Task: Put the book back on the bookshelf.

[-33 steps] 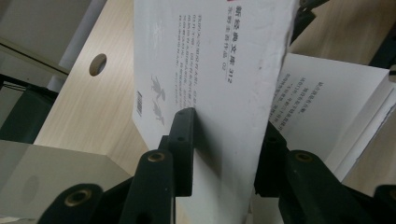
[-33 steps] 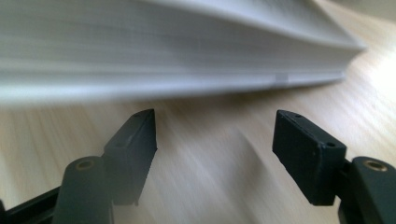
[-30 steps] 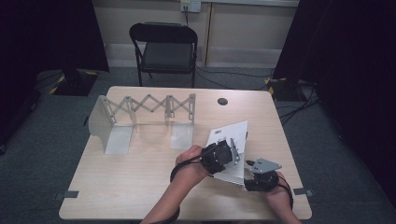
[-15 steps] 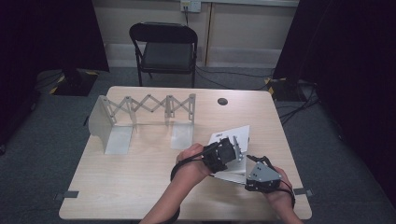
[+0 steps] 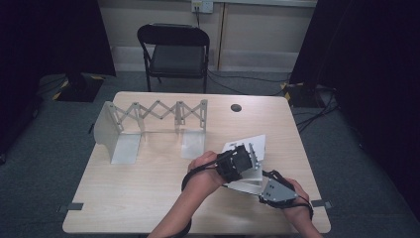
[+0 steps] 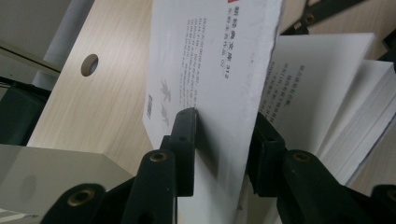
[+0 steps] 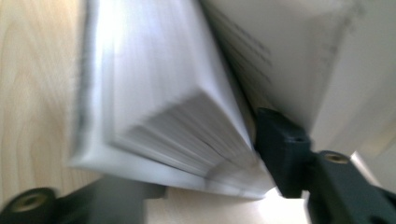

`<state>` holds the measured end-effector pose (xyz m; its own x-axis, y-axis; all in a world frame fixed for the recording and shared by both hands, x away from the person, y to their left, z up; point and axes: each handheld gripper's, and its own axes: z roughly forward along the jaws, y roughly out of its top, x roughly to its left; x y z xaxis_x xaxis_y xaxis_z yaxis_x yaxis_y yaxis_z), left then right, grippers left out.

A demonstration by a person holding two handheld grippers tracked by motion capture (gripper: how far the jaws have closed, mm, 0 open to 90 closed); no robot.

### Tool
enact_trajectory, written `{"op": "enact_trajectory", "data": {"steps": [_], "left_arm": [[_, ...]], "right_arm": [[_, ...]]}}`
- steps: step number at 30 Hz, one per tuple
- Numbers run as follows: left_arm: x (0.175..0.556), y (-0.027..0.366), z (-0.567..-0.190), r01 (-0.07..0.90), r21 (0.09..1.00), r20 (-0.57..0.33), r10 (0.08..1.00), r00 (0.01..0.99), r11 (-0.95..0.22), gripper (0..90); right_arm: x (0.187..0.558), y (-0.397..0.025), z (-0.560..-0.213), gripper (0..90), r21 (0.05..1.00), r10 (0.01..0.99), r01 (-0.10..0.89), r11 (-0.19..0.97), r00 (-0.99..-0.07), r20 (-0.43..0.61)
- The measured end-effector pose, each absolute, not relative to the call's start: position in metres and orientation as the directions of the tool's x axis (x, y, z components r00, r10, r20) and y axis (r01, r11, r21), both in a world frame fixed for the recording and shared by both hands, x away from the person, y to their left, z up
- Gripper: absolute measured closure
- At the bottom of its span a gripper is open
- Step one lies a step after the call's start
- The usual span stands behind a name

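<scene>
Item: white paperback book (image 5: 247, 158), lying open on the near right part of the wooden bench (image 5: 148, 198), between the two hand-held grippers.

Cover: raised clear of the page block, standing tilted. In the left gripper view the cover (image 6: 210, 70) shows printed lines of text, a small barcode and two small grey figures.

Page block: thick stack of white pages (image 7: 177, 116), lying on the bench beneath the lifted cover; printed text shows on the exposed top leaf (image 6: 308, 84).

Left gripper (image 5: 236, 162): held in the person's left hand (image 5: 200, 173), over the book's near left side. Its fingers (image 6: 184, 140) are closed on the raised cover, one on each face, with only the cover's thickness between them.

Right gripper (image 5: 267, 187): held at the book's near right corner, close to the bench edge. One of its fingers (image 7: 280, 149) sits in the gap between the page block and the lifted cover; the other lies low under the block's edge. The fingers stand apart by the block's thickness; whether they press on it cannot be told, as this view is blurred.

Container: expandable file rack (image 5: 148, 124) with scissor-lattice back and two upright end plates, standing on the far left part of the bench, well apart from the book. Its bays hold nothing.

Other: round cable hole (image 5: 236, 107) in the bench top; black folding chair (image 5: 176, 54) beyond the far edge.
</scene>
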<state>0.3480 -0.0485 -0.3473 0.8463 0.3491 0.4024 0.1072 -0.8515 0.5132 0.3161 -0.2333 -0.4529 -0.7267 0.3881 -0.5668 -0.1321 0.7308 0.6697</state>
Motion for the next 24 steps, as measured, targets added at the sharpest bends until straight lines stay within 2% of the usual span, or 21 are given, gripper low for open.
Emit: {"op": "enact_trajectory", "data": {"steps": [1,3,4,5,8,13,16,19,24], "left_arm": [[0.349,-0.047,-0.347,0.096,0.515,0.399,0.337,0.852,-0.852,66.6],[0.349,-0.042,-0.349,0.079,0.559,0.36,0.327,0.874,-0.826,60.0],[0.348,-0.039,-0.351,0.067,0.577,0.371,0.334,0.866,-0.814,50.4],[0.347,-0.034,-0.353,0.028,0.609,0.391,0.331,0.859,-0.793,44.6],[0.347,-0.024,-0.353,0.055,0.647,0.356,0.366,0.86,-0.76,34.9],[0.343,-0.012,-0.351,0.102,0.696,0.314,0.428,0.847,-0.711,30.6],[0.342,-0.005,-0.343,0.096,0.704,0.309,0.426,0.85,-0.703,28.3],[0.339,0.01,-0.335,0.099,0.725,0.32,0.461,0.828,-0.682,27.7],[0.34,0.029,-0.348,0.168,0.733,0.248,0.49,0.836,-0.659,24.3]], "right_arm": [[0.314,-0.23,-0.451,55.0,0.642,0.367,-0.153,0.751,-0.711,-0.599],[0.314,-0.23,-0.445,57.9,0.649,0.374,-0.15,0.746,-0.712,-0.594],[0.314,-0.231,-0.441,59.0,0.655,0.375,-0.15,0.741,-0.717,-0.588],[0.315,-0.232,-0.438,59.0,0.664,0.382,-0.142,0.734,-0.722,-0.577],[0.313,-0.234,-0.433,59.1,0.659,0.365,-0.148,0.737,-0.733,-0.573],[0.313,-0.232,-0.426,59.3,0.648,0.344,-0.146,0.748,-0.75,-0.565],[0.315,-0.234,-0.422,60.2,0.653,0.343,-0.136,0.745,-0.761,-0.55],[0.319,-0.242,-0.421,61.0,0.678,0.369,-0.11,0.727,-0.77,-0.52],[0.327,-0.251,-0.411,61.4,0.711,0.404,-0.054,0.701,-0.792,-0.458]]}}
